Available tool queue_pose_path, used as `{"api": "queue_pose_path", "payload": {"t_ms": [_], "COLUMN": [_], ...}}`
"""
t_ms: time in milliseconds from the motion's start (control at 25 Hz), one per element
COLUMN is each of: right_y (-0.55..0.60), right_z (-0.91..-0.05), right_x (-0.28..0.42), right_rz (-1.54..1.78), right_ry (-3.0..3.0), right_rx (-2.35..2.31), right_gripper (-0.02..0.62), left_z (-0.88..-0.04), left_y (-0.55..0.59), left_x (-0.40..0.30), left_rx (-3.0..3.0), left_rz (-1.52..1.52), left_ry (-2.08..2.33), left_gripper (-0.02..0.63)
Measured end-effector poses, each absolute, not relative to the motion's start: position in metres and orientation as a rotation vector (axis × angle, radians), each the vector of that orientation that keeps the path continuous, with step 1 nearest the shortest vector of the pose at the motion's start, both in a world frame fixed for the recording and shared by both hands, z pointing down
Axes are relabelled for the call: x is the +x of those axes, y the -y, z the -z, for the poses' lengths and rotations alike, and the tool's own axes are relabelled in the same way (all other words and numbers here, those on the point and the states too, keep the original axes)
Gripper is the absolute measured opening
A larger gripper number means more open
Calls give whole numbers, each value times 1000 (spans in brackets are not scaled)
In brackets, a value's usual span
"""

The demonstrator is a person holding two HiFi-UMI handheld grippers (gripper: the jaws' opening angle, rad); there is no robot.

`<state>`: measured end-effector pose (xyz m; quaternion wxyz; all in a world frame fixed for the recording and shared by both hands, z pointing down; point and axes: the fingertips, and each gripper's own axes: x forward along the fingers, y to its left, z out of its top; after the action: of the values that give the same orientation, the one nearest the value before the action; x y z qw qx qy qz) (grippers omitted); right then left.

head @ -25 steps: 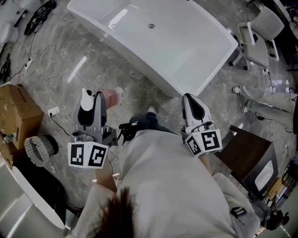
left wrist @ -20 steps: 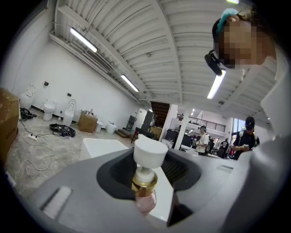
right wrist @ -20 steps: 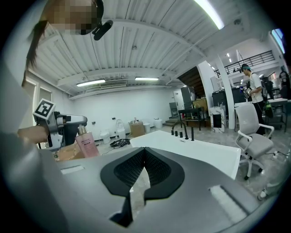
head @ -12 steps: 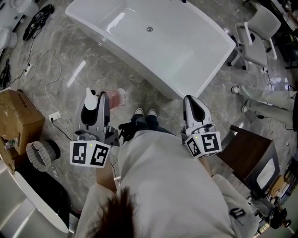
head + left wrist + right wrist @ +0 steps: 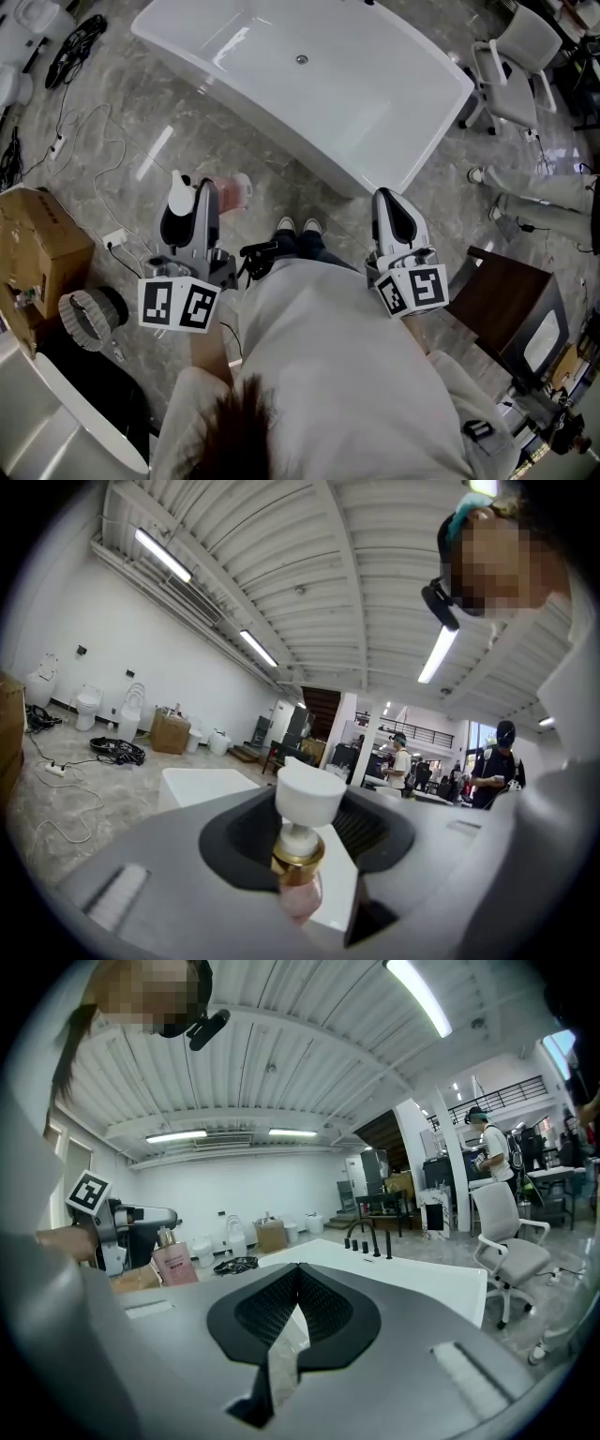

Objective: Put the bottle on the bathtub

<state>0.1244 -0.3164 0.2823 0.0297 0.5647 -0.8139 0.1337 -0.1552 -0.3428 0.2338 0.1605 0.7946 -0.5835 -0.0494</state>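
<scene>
A person stands at the near side of a white bathtub [image 5: 356,103], a gripper in each hand held out ahead. The left gripper [image 5: 202,199] and right gripper [image 5: 389,208] flank the body, both pointing toward the tub. In the head view the bottle [image 5: 233,192] sits across the left fingers, with its white pump head on the outer side and its pink body on the inner side. It hangs over the marble floor [image 5: 122,122], near the tub's front wall but apart from it. Only this view shows the tub's drain hole [image 5: 302,59], a cardboard box [image 5: 37,248] off to the person's left and an office chair [image 5: 511,66] beyond the tub's end.

The left gripper view adds the close detail. The fingers [image 5: 234,841] are grasping the bottle at its neck, with a gold collar and the white pump head standing above them. The pink body drops out of sight below.

The right gripper view shows its own fingers [image 5: 258,1312] clenched together with nothing between them. It also catches the left gripper from the side, carrying the pink bottle by the neck with its pale label facing the camera. Black taps [image 5: 370,1237] stand on the tub's rim, and other people work in the hall behind.
</scene>
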Motion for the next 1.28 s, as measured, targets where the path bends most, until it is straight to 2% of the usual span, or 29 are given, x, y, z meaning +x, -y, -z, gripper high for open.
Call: {"api": "queue_pose_path", "payload": {"t_ms": [680, 1280], "right_y": [315, 328], "right_z": [-295, -331], "right_x": [101, 82], "right_rz": [-441, -532], "right_ry": [2474, 2437], "right_rx": [1707, 1610], "right_gripper": [-2, -2], "left_z": [-245, -312], "left_y": [379, 437], "left_x": [-179, -166], "left_rx": [2358, 2400], "left_rz": [70, -15], "left_ry": [1631, 1528], "left_gripper": [207, 208]}}
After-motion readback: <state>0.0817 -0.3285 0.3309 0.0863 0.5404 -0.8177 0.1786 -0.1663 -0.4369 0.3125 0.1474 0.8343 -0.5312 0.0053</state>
